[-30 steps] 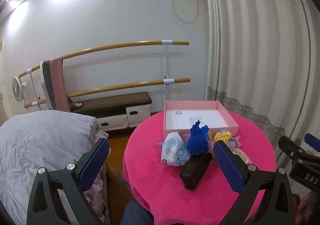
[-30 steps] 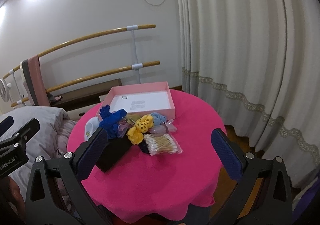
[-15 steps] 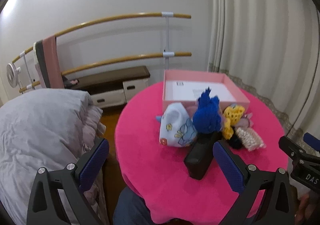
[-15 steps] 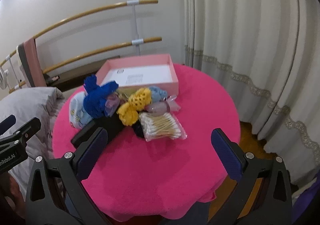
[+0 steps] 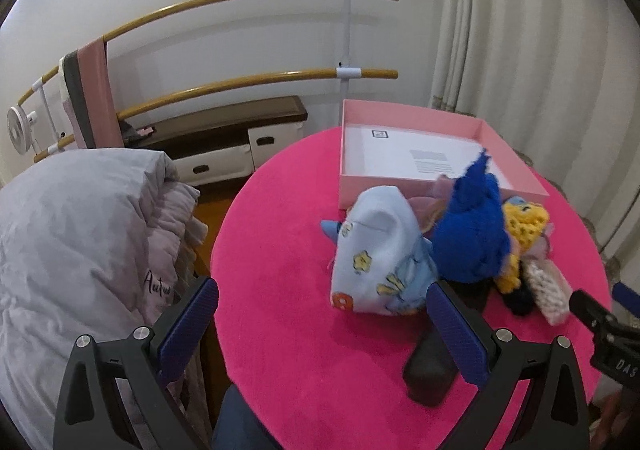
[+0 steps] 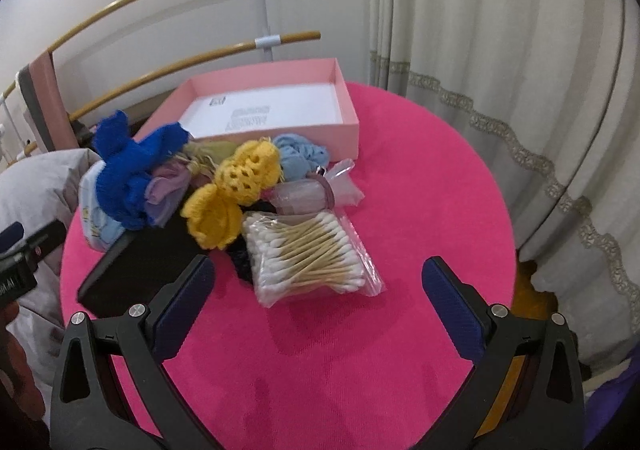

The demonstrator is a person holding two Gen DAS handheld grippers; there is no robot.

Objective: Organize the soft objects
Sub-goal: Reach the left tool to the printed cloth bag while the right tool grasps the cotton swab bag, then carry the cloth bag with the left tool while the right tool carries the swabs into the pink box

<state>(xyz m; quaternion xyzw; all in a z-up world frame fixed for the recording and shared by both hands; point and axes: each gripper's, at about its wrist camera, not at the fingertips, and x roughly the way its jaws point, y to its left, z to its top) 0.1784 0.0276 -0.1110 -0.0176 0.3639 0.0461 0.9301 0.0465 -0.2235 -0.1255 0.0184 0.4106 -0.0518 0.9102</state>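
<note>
Left tongs point(image 5: 322, 324): held low over the near-left edge of the round pink worktop point(image 5: 280, 290), jaws spread wide, nothing between them. Right tongs point(image 6: 318, 292): held over the worktop's near side, jaws likewise wide and empty, aimed toward the pile.

Soft objects, heaped mid-worktop just in front of the open pink box point(image 6: 280, 97), which contained only a printed white sheet:
- blue knitted piece point(image 6: 128, 165), topmost at left;
- yellow crocheted piece point(image 6: 236, 185), centre;
- pale blue floral pouch point(image 5: 376, 250), leftmost;
- black case point(image 6: 132, 266), under the pile's near-left side.

Left wrist view only: grey quilt point(image 5: 80, 242) beside the worktop, low bench point(image 5: 224, 133) with drawers by the wall.

Right wrist view only: bag of cotton swabs point(image 6: 308, 258) in full, lying nearest those tongs; light blue fabric point(image 6: 300, 153) touching the box wall; curtain point(image 6: 500, 49) at right.
</note>
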